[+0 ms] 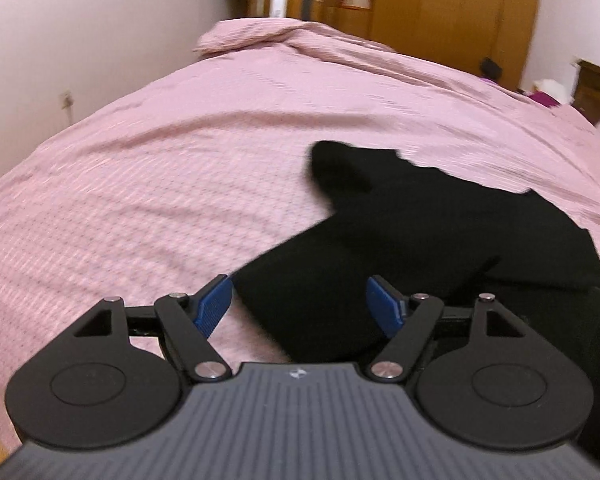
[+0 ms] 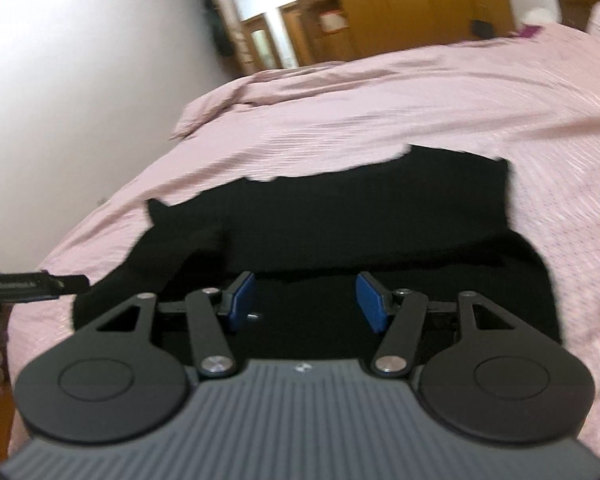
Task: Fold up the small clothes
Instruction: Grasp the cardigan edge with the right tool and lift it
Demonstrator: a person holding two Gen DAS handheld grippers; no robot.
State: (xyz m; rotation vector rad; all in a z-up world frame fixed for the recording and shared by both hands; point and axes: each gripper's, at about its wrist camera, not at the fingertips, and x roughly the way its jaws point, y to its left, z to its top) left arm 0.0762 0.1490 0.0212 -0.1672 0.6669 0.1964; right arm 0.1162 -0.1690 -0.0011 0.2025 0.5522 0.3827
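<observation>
A black garment lies spread on the pink bed cover, with a sleeve running toward the near left. My left gripper is open and empty, hovering over the sleeve's near end. In the right wrist view the same black garment fills the middle, its body spread wide and a sleeve going left. My right gripper is open and empty, just above the garment's near edge. Both views are blurred by motion.
The pink bed cover has rumpled folds at the far end. A white wall runs along the left. Wooden wardrobes stand behind the bed. The other gripper's tip shows at the left edge of the right wrist view.
</observation>
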